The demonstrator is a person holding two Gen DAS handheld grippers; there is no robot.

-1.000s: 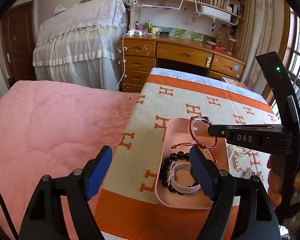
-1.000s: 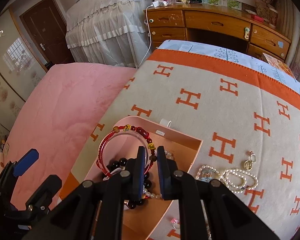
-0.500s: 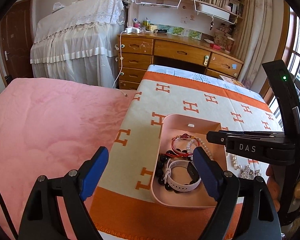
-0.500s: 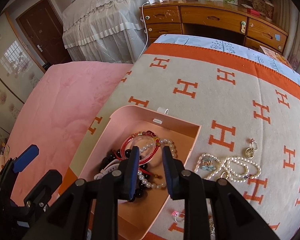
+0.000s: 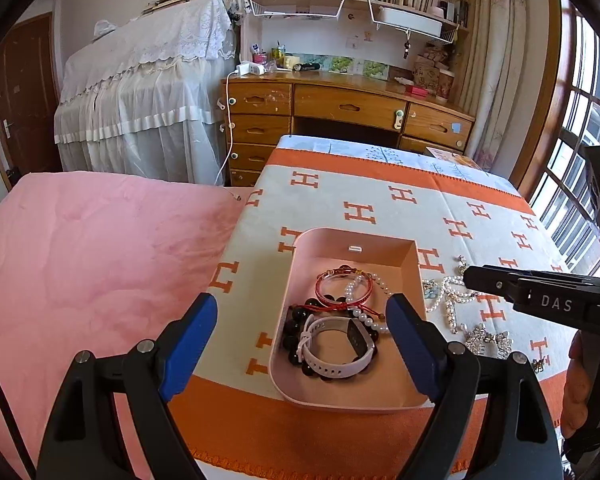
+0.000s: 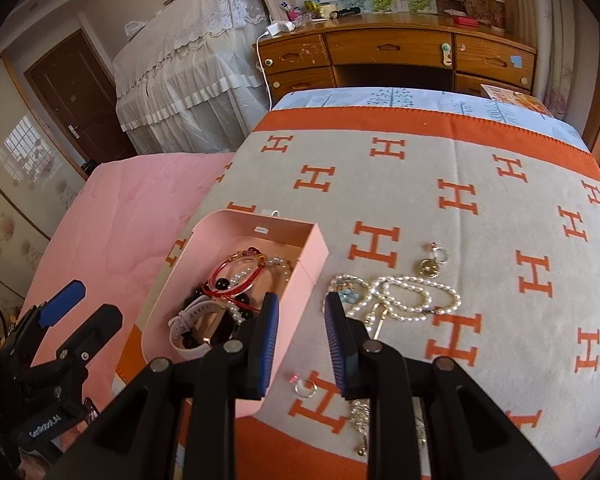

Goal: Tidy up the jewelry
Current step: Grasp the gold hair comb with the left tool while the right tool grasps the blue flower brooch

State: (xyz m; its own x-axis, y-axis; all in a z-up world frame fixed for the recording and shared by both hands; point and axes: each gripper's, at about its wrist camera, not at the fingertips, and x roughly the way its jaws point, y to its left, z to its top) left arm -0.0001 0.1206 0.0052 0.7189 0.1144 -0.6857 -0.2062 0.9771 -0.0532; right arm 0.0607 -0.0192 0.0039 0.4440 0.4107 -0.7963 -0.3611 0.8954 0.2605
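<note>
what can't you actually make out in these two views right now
- Silver jewelry on the blanket: right wrist view, partly behind the right gripper; its type is unclear.
- Black bead bracelet: left wrist view, partly under the white watch.
- Small ring: too small to tell its stone.
- Near end of the pink tray: right wrist view, covered by the gripper.
- Person's hand: cut off by the frame edge.

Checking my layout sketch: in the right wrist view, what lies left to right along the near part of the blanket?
Pink box → small ring → pearl necklace → round gold pendant.
</note>
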